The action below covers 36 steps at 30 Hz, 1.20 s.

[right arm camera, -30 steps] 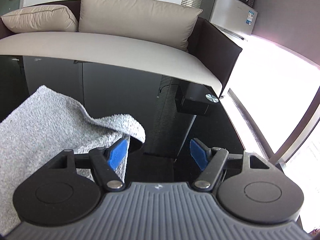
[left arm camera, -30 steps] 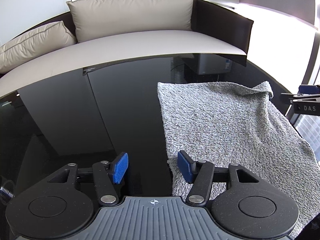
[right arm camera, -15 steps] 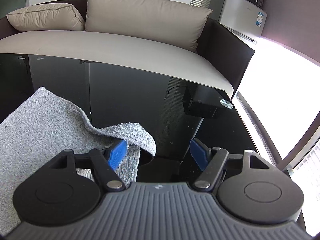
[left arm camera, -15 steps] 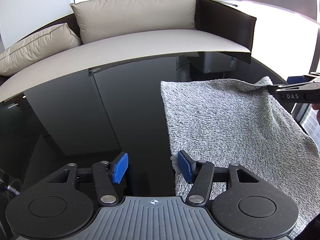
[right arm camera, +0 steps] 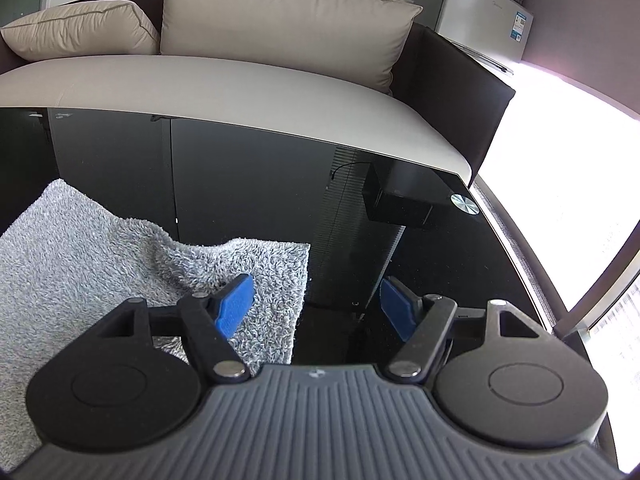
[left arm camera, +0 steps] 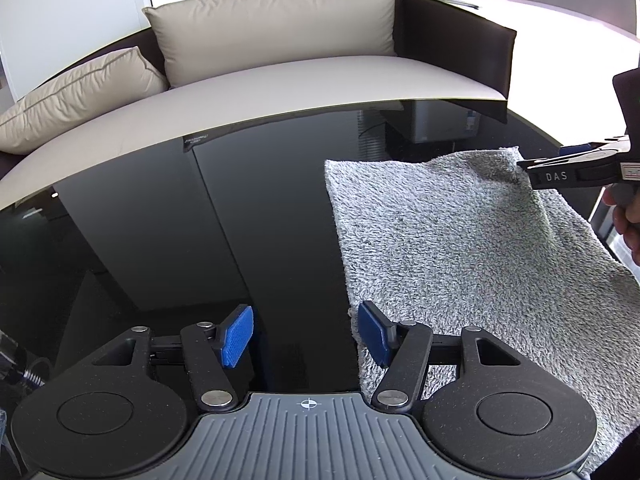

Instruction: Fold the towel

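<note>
- Beyond our two grippers stands a sofa (left arm camera: 304,76) with beige cushions (right arm camera: 280,20), past the far edge of the black glass table (left arm camera: 200,220); a silver fridge (right arm camera: 484,20) sits further off to the right.
- The grey towel (left arm camera: 460,248) lies spread on the table — its near left corner sits just at the right pad of our left gripper (left arm camera: 306,334), whose jaws stand apart and have just been opening, nothing between them but bare glass.
- Our right gripper (right arm camera: 318,306) stands open over the towel's far right corner; its left pad (right arm camera: 234,306) is above the cloth.
- That corner was curled up a second ago — now it lies flatter.
</note>
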Motion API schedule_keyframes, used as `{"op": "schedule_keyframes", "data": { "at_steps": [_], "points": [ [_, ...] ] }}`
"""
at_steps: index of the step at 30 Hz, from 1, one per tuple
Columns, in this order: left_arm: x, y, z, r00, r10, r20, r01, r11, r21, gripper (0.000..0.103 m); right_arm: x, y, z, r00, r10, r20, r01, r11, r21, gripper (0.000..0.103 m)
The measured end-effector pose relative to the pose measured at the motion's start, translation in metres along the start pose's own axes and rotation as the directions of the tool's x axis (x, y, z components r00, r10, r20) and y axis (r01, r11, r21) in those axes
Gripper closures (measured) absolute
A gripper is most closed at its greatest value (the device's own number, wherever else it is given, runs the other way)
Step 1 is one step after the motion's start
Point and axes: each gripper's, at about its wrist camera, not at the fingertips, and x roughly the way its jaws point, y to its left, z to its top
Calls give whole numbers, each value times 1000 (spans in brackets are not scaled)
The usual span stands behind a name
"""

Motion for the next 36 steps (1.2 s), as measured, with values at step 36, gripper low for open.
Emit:
{"op": "schedule_keyframes", "data": {
  "at_steps": [36],
  "points": [
    [-27, -6, -22, 999, 44, 19, -43, 998, -45, 46, -128, -16, -68, 996, 85, 12, -86, 994, 67, 29]
  ]
}}
